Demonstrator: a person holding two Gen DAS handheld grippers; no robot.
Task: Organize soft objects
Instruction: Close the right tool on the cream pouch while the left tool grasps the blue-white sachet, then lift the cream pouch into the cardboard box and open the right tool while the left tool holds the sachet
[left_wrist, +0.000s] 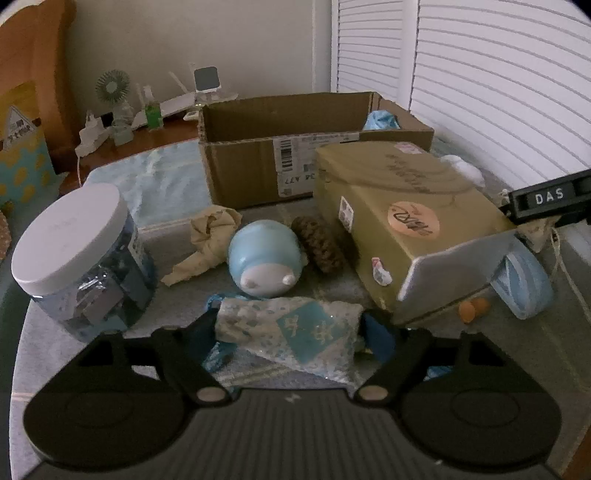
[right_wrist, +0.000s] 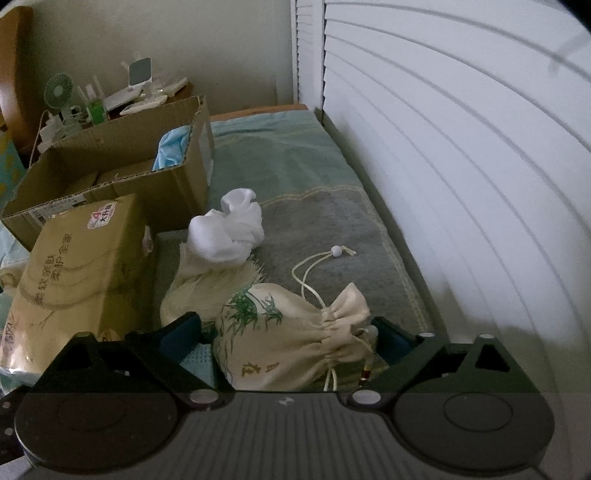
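Left wrist: left claw (left_wrist: 290, 332) pinches crinkly patterned pouch (left_wrist: 291, 332); right claw (right_wrist: 291, 336) straddles gathered cloth bag (right_wrist: 291, 339).

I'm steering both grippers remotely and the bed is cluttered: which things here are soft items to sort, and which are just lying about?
Belongs to the job:
- patterned blue pouch, between the left jaws
- bamboo-print drawstring bag, between the right jaws
- white socks
- beige crumpled cloth
- open cardboard box, probably the destination

Just lying about:
- jar with white lid
- tissue pack
- small fan
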